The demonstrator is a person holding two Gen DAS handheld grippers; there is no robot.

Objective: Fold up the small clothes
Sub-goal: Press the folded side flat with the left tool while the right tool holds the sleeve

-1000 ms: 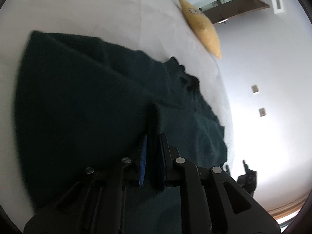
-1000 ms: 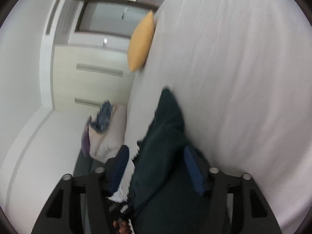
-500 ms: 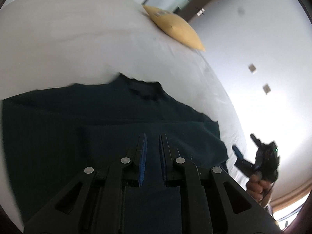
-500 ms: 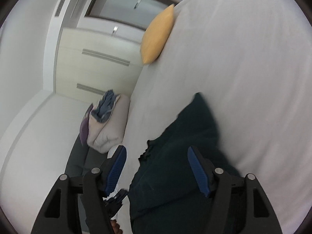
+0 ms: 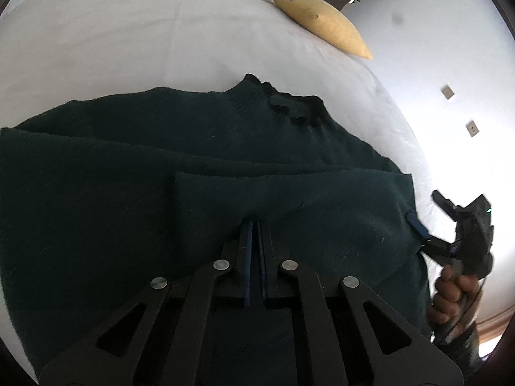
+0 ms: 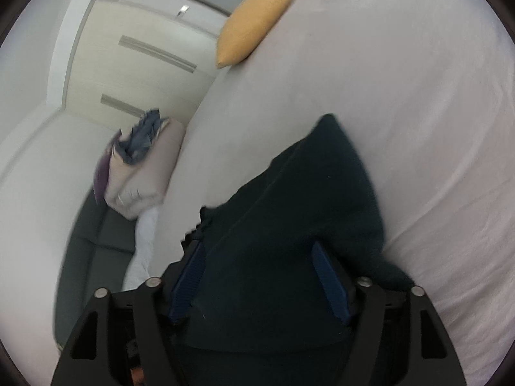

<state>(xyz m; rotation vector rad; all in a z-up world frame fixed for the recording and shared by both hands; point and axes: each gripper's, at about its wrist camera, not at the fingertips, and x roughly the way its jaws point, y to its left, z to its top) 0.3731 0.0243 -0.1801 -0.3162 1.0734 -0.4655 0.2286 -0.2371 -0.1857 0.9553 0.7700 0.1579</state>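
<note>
Left wrist view: the dark green sweater (image 5: pixel 199 173) lies crosswise on the bed (image 5: pixel 128 41), collar toward the far edge, the clenched left tongs (image 5: pixel 254 225) over its near middle and the released right tongs (image 6: pixel 260 273) straddling its right edge.

White bed (image 5: pixel 128 48), yellow pillow (image 5: pixel 322 22), pale wardrobe (image 6: pixel 135 54), grey sofa (image 6: pixel 96 244)

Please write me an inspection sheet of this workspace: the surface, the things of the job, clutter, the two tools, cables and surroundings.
Surface: white bed sheet, lightly creased.
Job's things: one dark green sweater lying on the bed, collar toward the pillow, with a fold of cloth across its middle.
Clutter: yellow pillow at the far end of the bed; pile of clothes on a grey sofa beside the bed.
Tools: left tool shut, above the sweater, with nothing seen between its pads; right tool open, fingers on either side of the sweater's edge.
Cables: nothing seen.
Surroundings: pale wardrobe; white wall with two sockets.
</note>
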